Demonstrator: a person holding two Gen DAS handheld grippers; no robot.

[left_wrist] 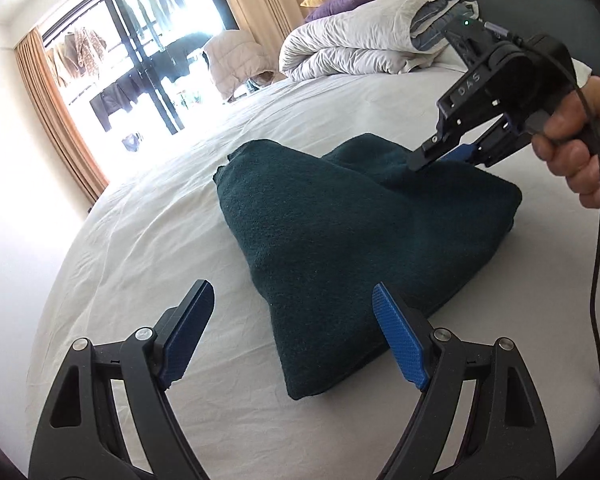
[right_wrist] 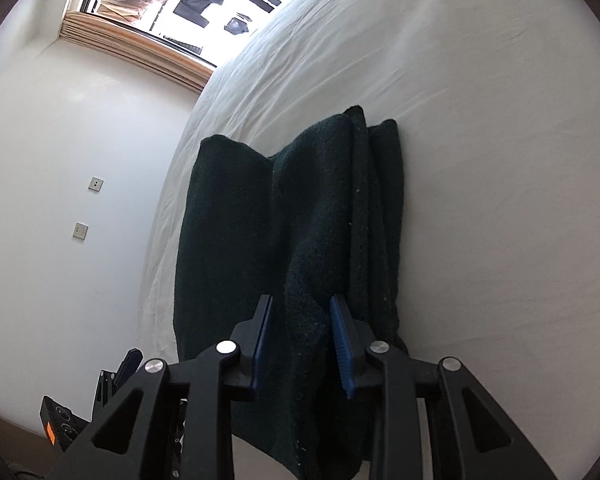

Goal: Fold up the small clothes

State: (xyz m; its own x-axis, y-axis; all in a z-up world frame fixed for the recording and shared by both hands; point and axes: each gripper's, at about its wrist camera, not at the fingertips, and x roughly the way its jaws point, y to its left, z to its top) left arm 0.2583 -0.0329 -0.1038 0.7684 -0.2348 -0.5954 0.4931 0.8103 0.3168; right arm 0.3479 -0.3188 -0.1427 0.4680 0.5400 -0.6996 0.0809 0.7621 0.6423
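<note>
One dark green towel (left_wrist: 340,236) lies folded on the white bed (left_wrist: 148,240), thick and fuzzy, with loose layers bunched along one side. My left gripper (left_wrist: 292,332) is spread wide and empty, just short of the towel's near corner. My right gripper (right_wrist: 300,340) is narrow, and a fold of towel sits between its fingers; I cannot tell if the pads really squeeze it. Lots of bare sheet lies all around the towel. A pile of blankets (left_wrist: 364,32) sits far off. The towel's near end is hidden behind my right gripper.
</note>
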